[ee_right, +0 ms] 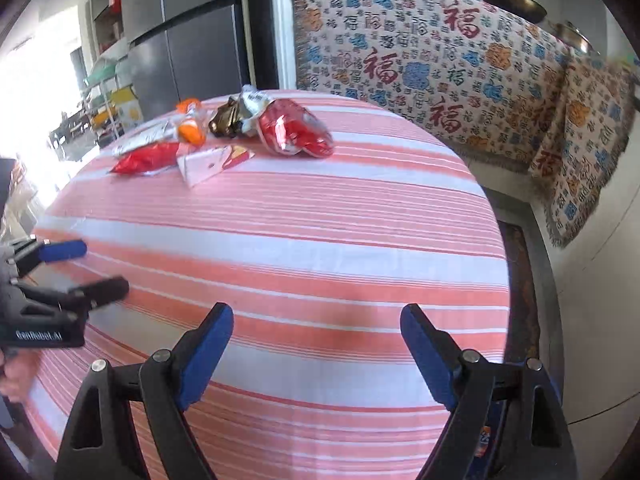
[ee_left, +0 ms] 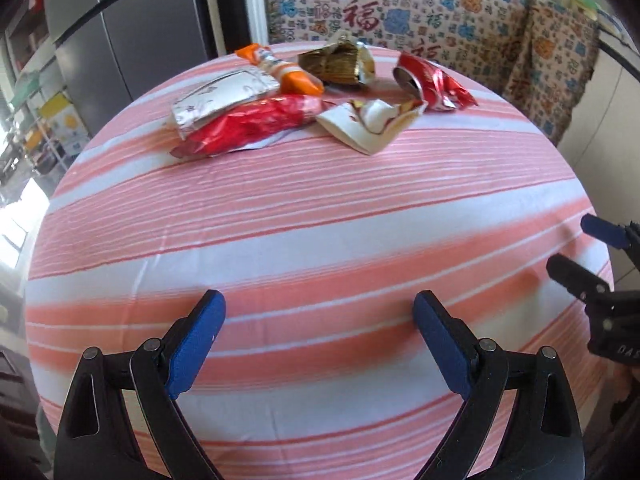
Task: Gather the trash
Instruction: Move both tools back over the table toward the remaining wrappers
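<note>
Several pieces of trash lie at the far side of the pink striped table (ee_left: 320, 220): a silver wrapper (ee_left: 224, 96), an orange packet (ee_left: 280, 68), a gold-brown wrapper (ee_left: 340, 64), a long red wrapper (ee_left: 256, 124), a white crumpled carton (ee_left: 368, 124) and a crushed red can wrapper (ee_left: 432, 80). The same pile shows in the right wrist view, with the red wrapper (ee_right: 296, 128) and white carton (ee_right: 208, 164). My left gripper (ee_left: 319, 312) is open and empty over the near table. My right gripper (ee_right: 317, 324) is open and empty, also seen in the left wrist view (ee_left: 576, 248).
A patterned blanket (ee_right: 440, 68) covers furniture behind the table. A grey fridge (ee_left: 132, 32) stands far left. Pots (ee_right: 512, 0) sit on top at the back right. The table's right edge drops to the floor (ee_right: 592, 300).
</note>
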Tool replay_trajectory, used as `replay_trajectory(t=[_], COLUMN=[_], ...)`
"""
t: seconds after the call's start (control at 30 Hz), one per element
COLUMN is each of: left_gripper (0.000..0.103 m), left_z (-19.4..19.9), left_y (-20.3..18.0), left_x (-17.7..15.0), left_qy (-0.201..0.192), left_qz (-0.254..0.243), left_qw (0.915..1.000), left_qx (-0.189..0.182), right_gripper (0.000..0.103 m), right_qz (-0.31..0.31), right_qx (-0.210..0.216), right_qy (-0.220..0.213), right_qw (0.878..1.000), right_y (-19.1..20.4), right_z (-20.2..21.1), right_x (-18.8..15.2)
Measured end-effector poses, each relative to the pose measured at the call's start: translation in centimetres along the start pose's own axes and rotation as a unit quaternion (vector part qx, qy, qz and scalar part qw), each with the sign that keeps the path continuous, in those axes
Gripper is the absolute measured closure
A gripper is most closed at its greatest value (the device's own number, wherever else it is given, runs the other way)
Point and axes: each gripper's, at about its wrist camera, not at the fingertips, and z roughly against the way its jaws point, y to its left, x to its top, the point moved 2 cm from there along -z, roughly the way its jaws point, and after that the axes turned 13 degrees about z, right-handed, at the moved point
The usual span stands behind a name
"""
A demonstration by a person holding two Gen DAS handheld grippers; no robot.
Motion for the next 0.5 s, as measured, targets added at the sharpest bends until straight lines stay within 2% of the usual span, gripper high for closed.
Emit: replay_trajectory(t=[0.13,0.5], left_gripper=[0.0,0.0], left_z=[-0.8,-1.3], left_y=[1.3,1.8], left_x=[0.8,1.3], left_qy=[-0.005,-0.015], left_qz=[0.006,0.031], left_qw=[1.0,0.9993], left_qx=[0.003,0.015], right_gripper=[0.016,0.015], right_qz=[0.007,-0.008], right_qx=[-0.002,0.004], right_qy=[0.005,0.013], right_qw=[1.0,1.0], right_y=[1.1,1.1], right_z=[-1.4,-2.0], right_x=[0.3,0.6])
